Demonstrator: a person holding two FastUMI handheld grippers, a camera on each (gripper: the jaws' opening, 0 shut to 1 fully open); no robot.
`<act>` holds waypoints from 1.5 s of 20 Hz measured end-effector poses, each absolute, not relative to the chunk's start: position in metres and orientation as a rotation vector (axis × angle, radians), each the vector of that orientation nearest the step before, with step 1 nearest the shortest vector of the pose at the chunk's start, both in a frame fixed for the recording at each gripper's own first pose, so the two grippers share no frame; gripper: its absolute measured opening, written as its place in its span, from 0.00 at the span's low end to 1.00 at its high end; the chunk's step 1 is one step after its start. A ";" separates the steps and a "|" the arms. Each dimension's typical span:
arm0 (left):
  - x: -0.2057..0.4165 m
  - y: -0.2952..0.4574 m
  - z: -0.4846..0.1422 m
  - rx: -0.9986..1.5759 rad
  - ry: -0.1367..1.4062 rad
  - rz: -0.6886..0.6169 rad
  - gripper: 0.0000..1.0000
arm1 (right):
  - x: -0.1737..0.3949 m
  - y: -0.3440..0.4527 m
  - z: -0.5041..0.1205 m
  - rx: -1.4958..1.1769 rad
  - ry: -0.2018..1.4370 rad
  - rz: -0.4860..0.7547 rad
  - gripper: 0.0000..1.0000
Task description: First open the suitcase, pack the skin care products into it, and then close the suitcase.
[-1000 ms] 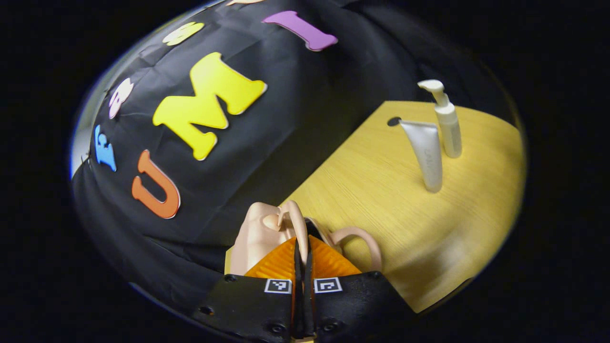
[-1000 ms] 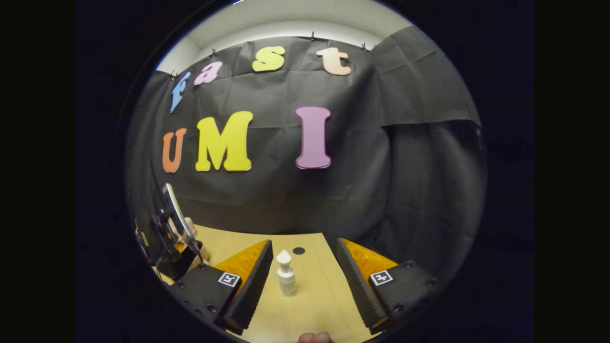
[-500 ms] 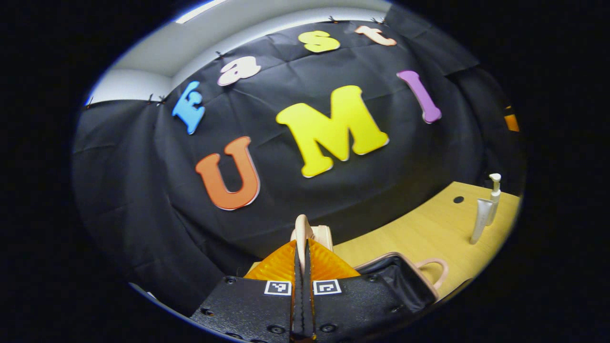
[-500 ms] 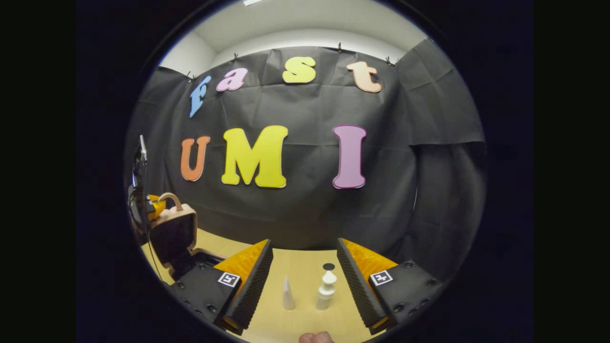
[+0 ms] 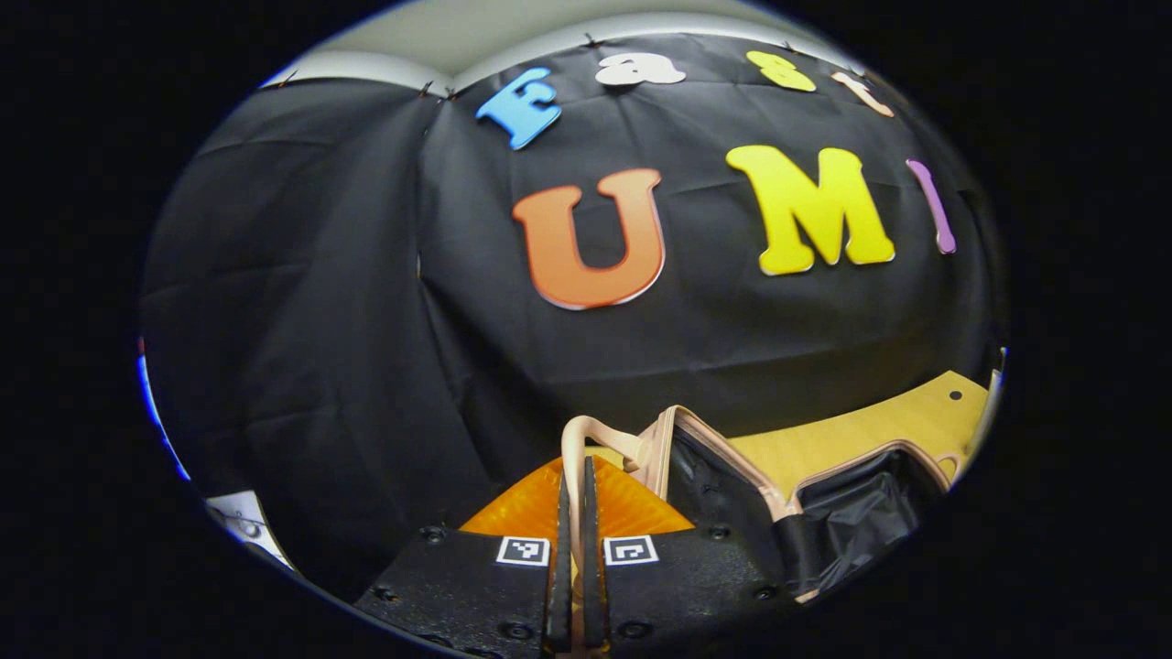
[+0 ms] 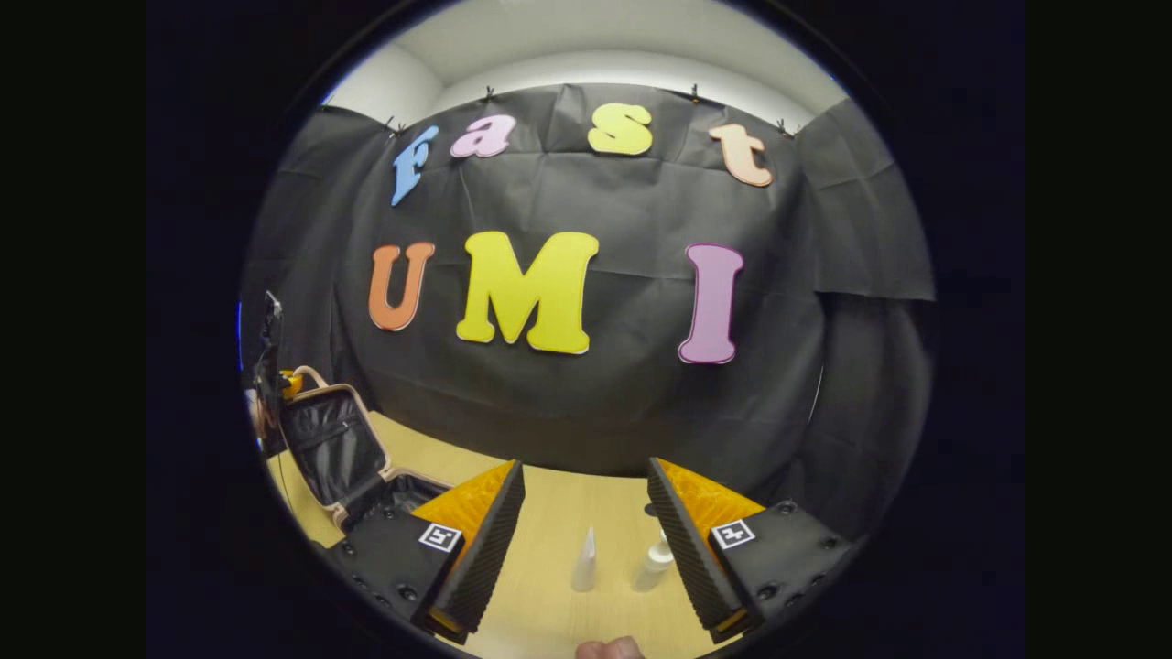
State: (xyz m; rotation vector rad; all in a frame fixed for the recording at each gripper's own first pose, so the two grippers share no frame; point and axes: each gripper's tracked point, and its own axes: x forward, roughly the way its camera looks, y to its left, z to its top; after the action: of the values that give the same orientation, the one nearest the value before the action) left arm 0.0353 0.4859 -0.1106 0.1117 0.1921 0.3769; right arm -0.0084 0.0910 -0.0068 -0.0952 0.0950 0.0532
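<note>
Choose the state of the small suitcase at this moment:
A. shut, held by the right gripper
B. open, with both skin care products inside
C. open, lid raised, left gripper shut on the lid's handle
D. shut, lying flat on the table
C: the suitcase lid stands raised, dark lining showing, and the left gripper pinches its handle.

Jaws wide apart; tube (image 6: 584,562) stands between them, pump bottle (image 6: 656,563) by the right finger, open suitcase (image 6: 341,450) far left.

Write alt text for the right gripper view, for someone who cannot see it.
An open claw hovers over a wooden table, with a white tube and a pump bottle standing between its fingers. At far left a small suitcase sits open, lid raised, the other claw at the lid's handle.
</note>
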 end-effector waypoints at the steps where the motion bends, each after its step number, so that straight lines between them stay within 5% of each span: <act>1: 0.037 0.499 -0.129 0.048 0.227 0.397 0.09 | -0.009 0.093 -0.010 -0.100 0.106 0.053 0.80; 8: 0.059 0.518 -0.232 -0.258 0.413 0.405 0.13 | -0.010 0.094 -0.035 -0.071 0.175 0.046 0.80; 16: 0.057 0.523 -0.260 -0.300 0.434 0.400 0.23 | -0.017 0.105 -0.046 -0.085 0.211 0.080 0.80; 20: 0.045 0.525 -0.254 -0.269 0.449 0.421 0.41 | -0.018 0.102 -0.050 -0.071 0.226 0.091 0.80; 22: 0.040 0.524 -0.238 -0.252 0.428 0.436 0.67 | -0.017 0.101 -0.047 -0.056 0.216 0.097 0.80; 25: 0.034 0.507 -0.192 -0.244 0.371 0.447 0.85 | -0.014 0.098 -0.038 -0.027 0.196 0.107 0.80; 30: 0.035 0.422 -0.072 -0.105 0.217 0.398 0.95 | -0.013 0.072 -0.028 0.013 0.163 0.096 0.80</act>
State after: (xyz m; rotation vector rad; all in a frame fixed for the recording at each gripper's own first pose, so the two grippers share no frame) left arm 0.0355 0.4221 -0.0718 -0.1046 0.2174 0.3983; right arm -0.0129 0.0717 -0.0284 0.0130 0.1632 0.0959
